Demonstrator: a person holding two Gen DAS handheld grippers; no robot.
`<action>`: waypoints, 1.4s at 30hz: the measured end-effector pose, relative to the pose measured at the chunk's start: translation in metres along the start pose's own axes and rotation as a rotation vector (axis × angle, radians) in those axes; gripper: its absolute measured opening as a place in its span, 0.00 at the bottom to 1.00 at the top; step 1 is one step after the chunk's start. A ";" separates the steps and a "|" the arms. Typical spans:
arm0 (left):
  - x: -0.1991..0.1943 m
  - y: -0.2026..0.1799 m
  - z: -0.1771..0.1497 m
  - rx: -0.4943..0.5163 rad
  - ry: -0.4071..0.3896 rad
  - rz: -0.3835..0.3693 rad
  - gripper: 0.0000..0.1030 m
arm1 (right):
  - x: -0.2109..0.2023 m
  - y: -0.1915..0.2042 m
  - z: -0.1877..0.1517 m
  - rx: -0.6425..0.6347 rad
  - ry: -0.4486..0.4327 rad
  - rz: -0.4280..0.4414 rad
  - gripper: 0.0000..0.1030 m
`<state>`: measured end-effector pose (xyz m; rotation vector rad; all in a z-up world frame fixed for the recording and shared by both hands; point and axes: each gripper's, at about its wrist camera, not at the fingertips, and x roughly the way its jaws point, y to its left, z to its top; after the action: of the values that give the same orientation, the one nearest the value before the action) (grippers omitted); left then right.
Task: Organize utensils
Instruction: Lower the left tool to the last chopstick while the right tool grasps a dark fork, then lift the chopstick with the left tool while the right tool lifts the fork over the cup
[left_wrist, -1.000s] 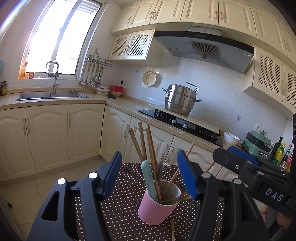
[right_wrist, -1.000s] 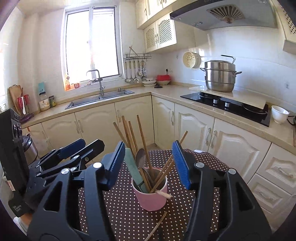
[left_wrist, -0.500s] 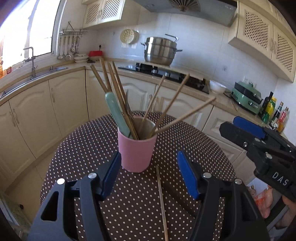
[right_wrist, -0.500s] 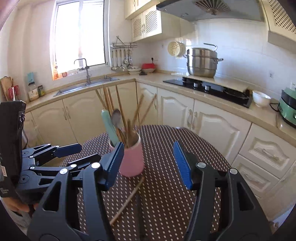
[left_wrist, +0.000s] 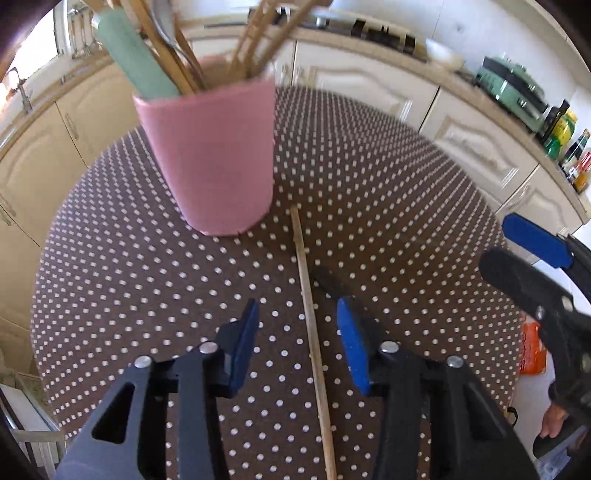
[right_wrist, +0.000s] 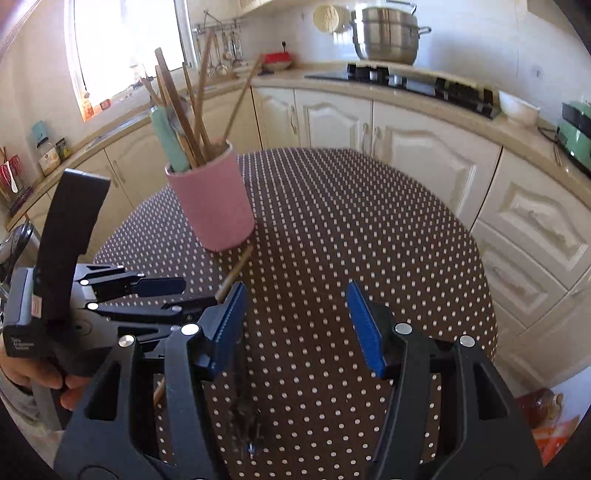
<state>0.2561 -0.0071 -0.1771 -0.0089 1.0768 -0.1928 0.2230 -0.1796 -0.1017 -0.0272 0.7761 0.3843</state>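
A: What is hard to see here?

B: The tops of the utensils in the pink cup (left_wrist: 214, 162) are cut off by the upper edge in the left wrist view. The wooden chopstick (left_wrist: 312, 332) runs out of the lower edge, so its end is hidden. A dark thing lies just beside it on the dotted tablecloth (left_wrist: 388, 192), and I cannot tell what it is.

A: And the hands?

B: The left gripper (left_wrist: 295, 347) points steeply down at the table. Its jaws are closing with the chopstick between them, but the pads do not press it yet. The right gripper (right_wrist: 295, 325) is tilted down less, jaws apart, only tablecloth between them. The chopstick lies on the table, one end near the cup
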 end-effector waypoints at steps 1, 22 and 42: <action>0.005 0.000 0.001 -0.004 0.010 0.000 0.33 | 0.003 -0.001 -0.002 0.002 0.015 0.003 0.55; 0.003 0.018 -0.023 0.016 0.080 -0.031 0.07 | 0.076 0.041 -0.014 -0.186 0.413 0.059 0.54; -0.011 -0.005 -0.005 0.050 -0.072 -0.048 0.06 | 0.061 0.022 0.002 -0.184 0.394 0.092 0.12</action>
<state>0.2455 -0.0097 -0.1695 0.0034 0.9998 -0.2606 0.2561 -0.1387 -0.1397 -0.2465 1.1307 0.5457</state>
